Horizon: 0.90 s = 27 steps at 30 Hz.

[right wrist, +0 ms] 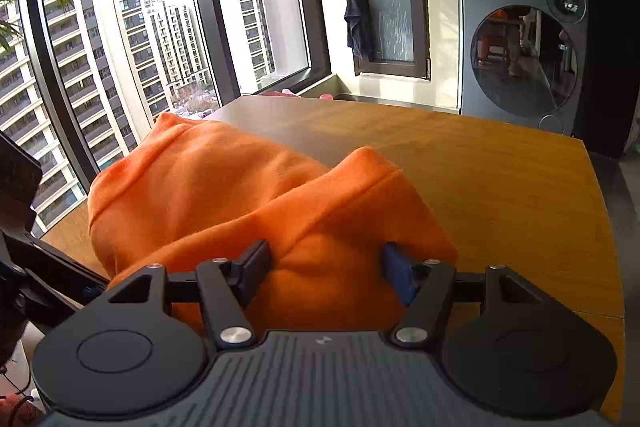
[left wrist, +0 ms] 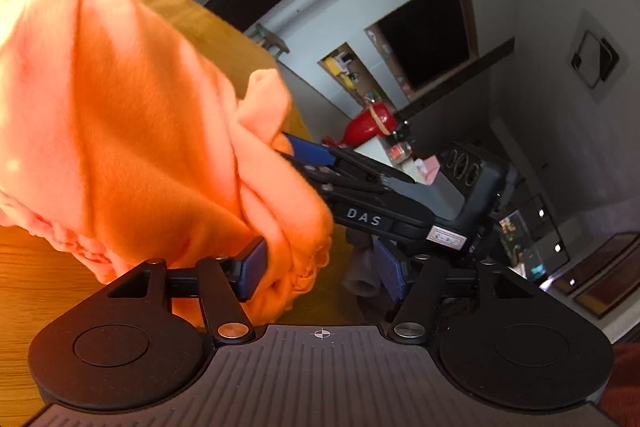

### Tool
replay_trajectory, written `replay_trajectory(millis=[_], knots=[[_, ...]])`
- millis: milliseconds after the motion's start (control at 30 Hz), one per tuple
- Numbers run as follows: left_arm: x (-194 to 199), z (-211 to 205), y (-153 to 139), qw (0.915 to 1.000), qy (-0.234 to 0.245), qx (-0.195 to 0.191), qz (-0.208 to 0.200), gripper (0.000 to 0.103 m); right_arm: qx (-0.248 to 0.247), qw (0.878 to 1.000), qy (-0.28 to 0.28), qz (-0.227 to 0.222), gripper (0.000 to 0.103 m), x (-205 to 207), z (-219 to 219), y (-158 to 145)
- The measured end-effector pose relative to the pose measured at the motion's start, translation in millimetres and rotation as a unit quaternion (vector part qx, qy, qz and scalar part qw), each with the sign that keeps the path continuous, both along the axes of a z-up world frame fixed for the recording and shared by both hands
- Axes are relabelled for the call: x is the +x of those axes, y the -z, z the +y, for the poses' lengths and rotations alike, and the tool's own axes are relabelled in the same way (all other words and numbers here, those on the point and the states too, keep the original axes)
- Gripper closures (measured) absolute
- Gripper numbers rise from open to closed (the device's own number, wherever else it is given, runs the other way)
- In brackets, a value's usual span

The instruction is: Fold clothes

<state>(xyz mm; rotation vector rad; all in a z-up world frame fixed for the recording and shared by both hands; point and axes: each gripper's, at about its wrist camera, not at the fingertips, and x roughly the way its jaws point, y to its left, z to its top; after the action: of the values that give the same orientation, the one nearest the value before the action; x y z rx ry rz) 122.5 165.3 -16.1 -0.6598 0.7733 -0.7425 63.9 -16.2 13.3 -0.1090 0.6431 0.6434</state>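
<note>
An orange fleece garment lies bunched on the wooden table. My right gripper stands open, low over the near end of the heap. A thick fold of the cloth fills the gap between its blue pads. In the left wrist view the same orange garment hangs lifted and blurred at the left. My left gripper is open: cloth rests against its left pad, while the right pad stands free. The right gripper's blue finger reaches into the cloth from the right.
A tall window runs along the table's left side, and a washing machine stands beyond its far end. The table's right edge drops to a dark floor. A red object and shelves sit in the room behind.
</note>
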Motion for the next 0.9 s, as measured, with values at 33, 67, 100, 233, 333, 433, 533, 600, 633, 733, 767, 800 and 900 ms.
replay_trajectory(millis=[33, 67, 100, 233, 333, 433, 533, 600, 633, 733, 767, 800, 900], knots=[[-2, 2, -10, 0.9999, -0.006, 0.003, -0.014, 0.038, -0.014, 1.000, -0.006, -0.010, 0.039, -2, 5, 0], [-3, 4, -20, 0.9996, -0.013, 0.004, -0.026, 0.038, -0.031, 0.999, -0.012, -0.021, 0.038, -5, 11, 1], [-4, 5, -30, 0.9991, -0.020, 0.005, -0.038, 0.037, -0.048, 0.998, -0.018, -0.035, 0.038, -7, 17, 1], [20, -22, -53, 0.9983, -0.035, -0.009, -0.046, 0.033, -0.095, 0.992, -0.032, -0.079, 0.038, -17, 38, 2], [55, -46, -48, 0.9996, -0.017, -0.020, -0.009, 0.033, -0.111, 0.988, -0.033, -0.098, 0.038, -20, 44, 4], [82, -54, -37, 0.9997, 0.013, -0.015, 0.017, 0.033, -0.124, 0.986, -0.028, -0.108, 0.038, -25, 49, 5], [114, -59, -25, 0.9985, -0.010, 0.001, 0.054, 0.036, -0.140, 0.982, -0.027, -0.126, 0.038, -33, 54, 3], [126, -53, -8, 0.9961, -0.015, -0.019, 0.085, 0.049, -0.137, 0.982, -0.015, -0.130, 0.038, -38, 52, -1], [127, -50, -2, 0.9956, -0.018, -0.025, 0.089, 0.051, -0.127, 0.984, -0.005, -0.128, 0.037, -41, 49, -4], [126, -43, 9, 0.9956, -0.023, -0.034, 0.084, 0.056, -0.037, 0.996, 0.028, -0.073, 0.024, -49, 23, -12], [126, -40, 13, 0.9951, -0.024, -0.039, 0.088, 0.059, 0.001, 0.999, 0.038, -0.039, 0.023, -48, 13, -10], [127, -38, 16, 0.9945, -0.026, -0.045, 0.091, 0.062, 0.037, 0.998, 0.050, -0.004, 0.023, -47, 6, -5], [129, -32, 25, 0.9929, -0.029, -0.057, 0.100, 0.063, 0.141, 0.981, 0.088, 0.097, 0.023, -42, -13, 11]])
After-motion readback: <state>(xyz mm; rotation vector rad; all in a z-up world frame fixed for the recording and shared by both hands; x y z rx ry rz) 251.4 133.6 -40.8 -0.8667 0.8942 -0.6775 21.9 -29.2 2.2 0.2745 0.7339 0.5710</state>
